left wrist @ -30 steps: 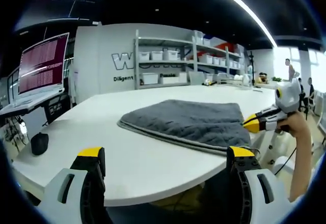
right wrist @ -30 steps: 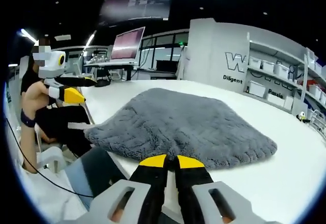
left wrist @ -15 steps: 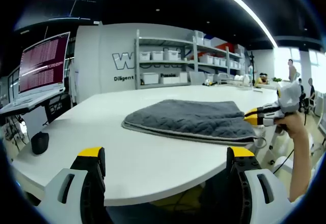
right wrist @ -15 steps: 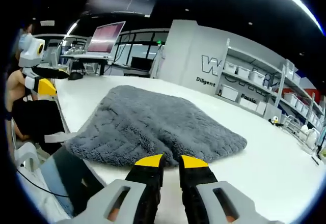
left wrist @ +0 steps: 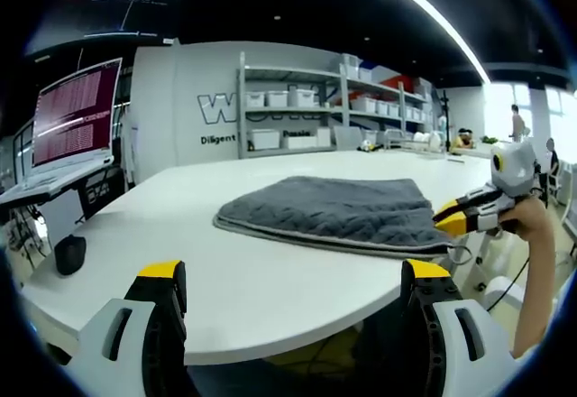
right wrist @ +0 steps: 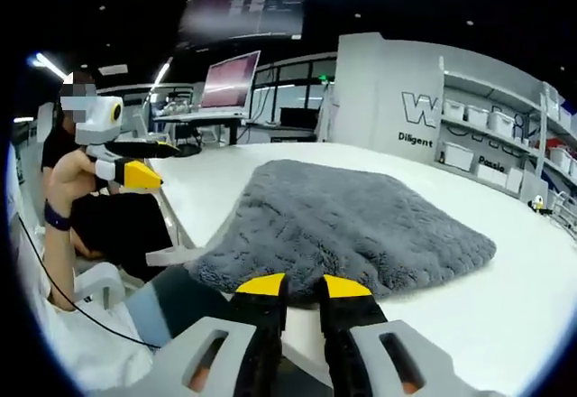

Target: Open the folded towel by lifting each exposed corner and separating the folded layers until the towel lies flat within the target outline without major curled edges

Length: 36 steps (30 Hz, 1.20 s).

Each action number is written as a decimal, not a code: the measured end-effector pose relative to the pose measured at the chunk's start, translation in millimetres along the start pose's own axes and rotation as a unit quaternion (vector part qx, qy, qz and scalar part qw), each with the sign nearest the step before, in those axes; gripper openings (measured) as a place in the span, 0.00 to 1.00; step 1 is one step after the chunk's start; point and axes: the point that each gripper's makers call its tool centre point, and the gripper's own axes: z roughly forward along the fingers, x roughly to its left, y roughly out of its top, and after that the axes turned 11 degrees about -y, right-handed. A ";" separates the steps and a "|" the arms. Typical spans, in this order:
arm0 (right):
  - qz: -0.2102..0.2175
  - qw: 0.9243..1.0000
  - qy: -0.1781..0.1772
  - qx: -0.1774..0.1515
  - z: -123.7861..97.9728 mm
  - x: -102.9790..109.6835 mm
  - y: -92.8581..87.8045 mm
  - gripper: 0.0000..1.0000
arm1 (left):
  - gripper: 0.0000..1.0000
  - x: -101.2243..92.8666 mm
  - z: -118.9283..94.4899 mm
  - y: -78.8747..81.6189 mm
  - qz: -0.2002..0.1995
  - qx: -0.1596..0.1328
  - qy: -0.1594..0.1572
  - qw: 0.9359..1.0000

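Left gripper (left wrist: 293,293) is hanging just off the near edge of the white desk (left wrist: 270,302), jaws spread wide and empty, likely staged clear while the other hand works. Right gripper (right wrist: 302,290) is sitting at the near hem of the grey towel (right wrist: 347,221), tips parted by a narrow gap with nothing between them, apparently lining up a corner pinch. Farther in, towel is lying folded on the desk near its edge; no target outline is visible.
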 end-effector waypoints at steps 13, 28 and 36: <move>-0.040 0.996 -0.076 0.005 2.6 -29.2 -3.0 0.00 | 0.97 1.6 -1.3 -1.9 -0.004 -0.001 0.002 1.000; -0.015 0.993 -0.112 -0.039 -17.0 -47.9 12.6 0.03 | 0.97 1.6 -1.6 -2.8 -0.005 -0.002 0.003 1.000; -0.015 0.999 -0.033 -0.010 -18.7 -11.8 8.0 0.12 | 0.97 -4.5 2.8 -2.5 0.000 0.003 -0.005 1.000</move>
